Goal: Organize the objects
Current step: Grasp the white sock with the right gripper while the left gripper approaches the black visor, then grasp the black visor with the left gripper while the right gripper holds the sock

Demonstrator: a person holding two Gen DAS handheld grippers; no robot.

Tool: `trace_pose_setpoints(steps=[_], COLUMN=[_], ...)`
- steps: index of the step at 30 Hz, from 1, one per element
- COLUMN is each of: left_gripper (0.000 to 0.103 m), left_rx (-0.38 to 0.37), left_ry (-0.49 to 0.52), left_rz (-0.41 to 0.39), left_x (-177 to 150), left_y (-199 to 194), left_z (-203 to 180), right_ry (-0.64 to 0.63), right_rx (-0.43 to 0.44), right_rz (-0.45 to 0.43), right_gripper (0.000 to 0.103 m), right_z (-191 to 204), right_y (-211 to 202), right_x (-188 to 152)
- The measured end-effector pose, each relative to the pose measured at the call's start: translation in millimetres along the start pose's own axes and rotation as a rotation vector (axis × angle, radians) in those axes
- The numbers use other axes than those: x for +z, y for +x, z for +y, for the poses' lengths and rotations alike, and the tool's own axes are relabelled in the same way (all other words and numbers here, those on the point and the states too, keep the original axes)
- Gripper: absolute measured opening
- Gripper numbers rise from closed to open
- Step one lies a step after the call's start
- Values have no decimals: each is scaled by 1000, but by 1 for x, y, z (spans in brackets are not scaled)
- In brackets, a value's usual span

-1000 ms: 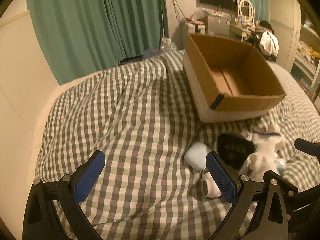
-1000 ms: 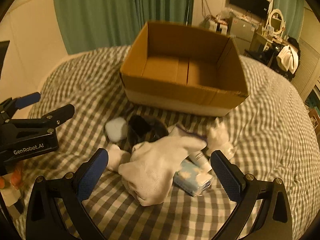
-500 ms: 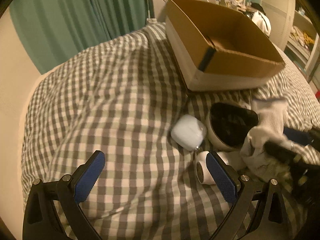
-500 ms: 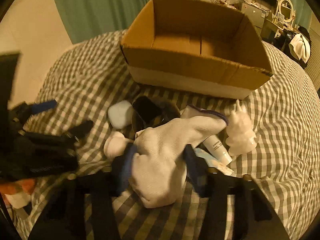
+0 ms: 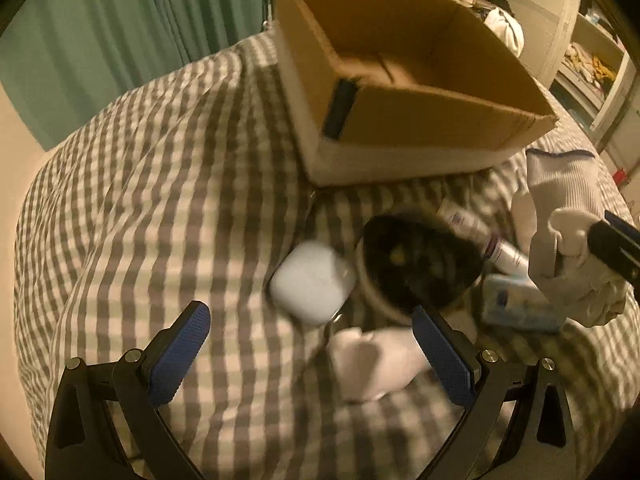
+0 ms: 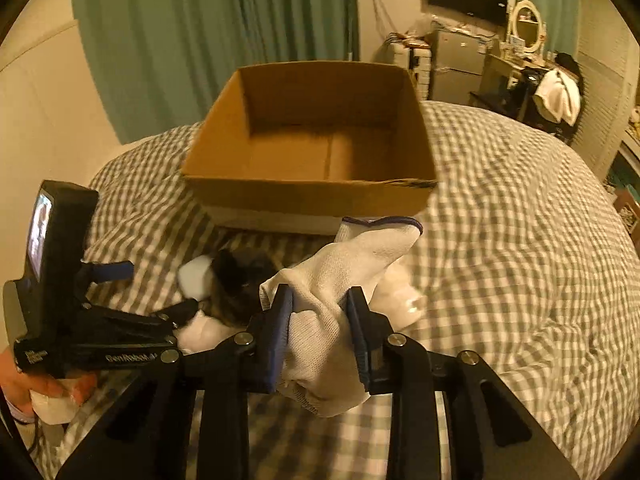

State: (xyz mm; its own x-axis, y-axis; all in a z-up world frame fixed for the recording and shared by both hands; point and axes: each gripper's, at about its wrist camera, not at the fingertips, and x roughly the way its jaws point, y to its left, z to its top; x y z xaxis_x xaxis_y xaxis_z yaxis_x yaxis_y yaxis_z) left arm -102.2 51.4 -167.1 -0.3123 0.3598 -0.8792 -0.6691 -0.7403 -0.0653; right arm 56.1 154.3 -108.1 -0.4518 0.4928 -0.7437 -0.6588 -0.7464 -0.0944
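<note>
"GenRobot.AI" (partly blurred) stands on the left hand-held gripper (image 6: 132,280)

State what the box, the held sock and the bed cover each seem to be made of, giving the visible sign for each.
Cardboard box: brown corrugated cardboard, matte; folded flaps and raw cut edges show.
White sock: knitted fabric, probably cotton; mesh weave and a dark-edged cuff show where the right tongs pinch it.
Checked bed cover: soft woven cloth; it wrinkles and puffs, likely padded.
</note>
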Motion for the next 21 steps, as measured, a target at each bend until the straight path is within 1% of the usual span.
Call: trace_pose_setpoints(steps=[2,7,10,14,16,18,19,21], left_gripper=[103,103,103,103,99,80,80,79], left_rx=[-24,-105,-108,-138,-165,-193,-217,-234], left_ry=[28,105,133,163,160,143,132,119], left_rz=[-9,-25,-28,-29,-6,40,55,46], left_x=[6,22,27,33,36,36,35,35], left_y=[2,3,10,17,26,38,42,41], left_z=[-10,-32,-44,-58,-60,-60,-58,-56], right_ry=[15,74,91,104,111,115,115,112], right_rx=[-13,-2,14,23,26,27,25,22], right_rz=[-4,-3,1,3,8,14,15,16], right_gripper=[27,27,27,27,27,27,27,27], right_z=[-7,-26,-32,-35,-37,-38,-38,-37], right_y=[1,5,8,13,16,18,18,19], right_x=[0,-2,-4,-4,-5,-6,-7,-6])
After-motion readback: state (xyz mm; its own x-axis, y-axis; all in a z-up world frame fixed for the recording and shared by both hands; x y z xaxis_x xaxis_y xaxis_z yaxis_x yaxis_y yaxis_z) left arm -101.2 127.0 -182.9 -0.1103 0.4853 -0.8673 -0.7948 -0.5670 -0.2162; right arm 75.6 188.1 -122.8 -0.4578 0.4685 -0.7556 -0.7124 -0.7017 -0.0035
